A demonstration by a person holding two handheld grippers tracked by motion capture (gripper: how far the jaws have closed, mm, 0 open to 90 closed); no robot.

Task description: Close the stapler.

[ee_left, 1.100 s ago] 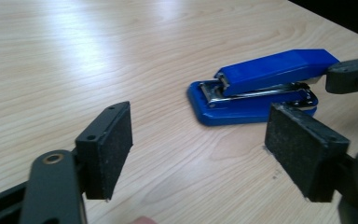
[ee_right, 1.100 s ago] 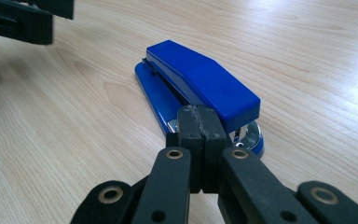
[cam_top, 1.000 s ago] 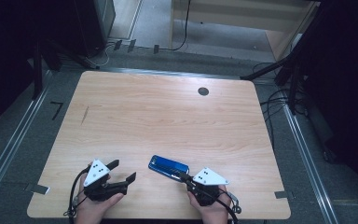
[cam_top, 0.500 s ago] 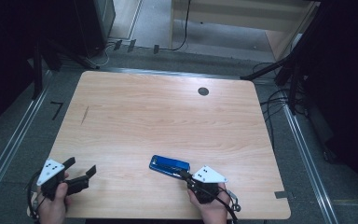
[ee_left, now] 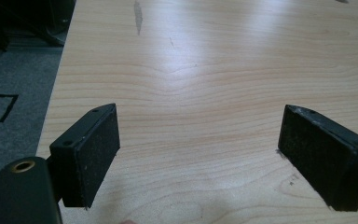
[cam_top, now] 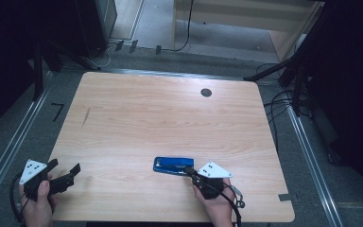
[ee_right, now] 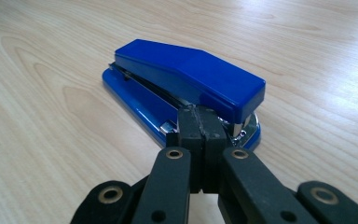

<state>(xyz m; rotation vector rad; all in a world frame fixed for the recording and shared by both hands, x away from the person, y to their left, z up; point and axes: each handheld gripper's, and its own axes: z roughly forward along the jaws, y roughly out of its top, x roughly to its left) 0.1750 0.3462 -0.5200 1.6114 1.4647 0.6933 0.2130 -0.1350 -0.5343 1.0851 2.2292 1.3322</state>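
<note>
Blue stapler (cam_top: 172,165): lay flat on the wooden table (cam_top: 160,118), near the front edge, a little right of centre.
Right gripper (cam_top: 190,169): jaws pressed together, tips at the stapler's near end, seemingly touching it; nothing pinched between them.
Left gripper (cam_top: 64,172): at the table's front left corner, well apart from the stapler; jaws spread wide over bare wood, having just been opening.
Hands: one on each gripper at the front edge.

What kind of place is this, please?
Probably a lab or office recording workspace: a bare wooden table, a blue stapler, cables on the grey floor, and metal rails beside the table.
</note>
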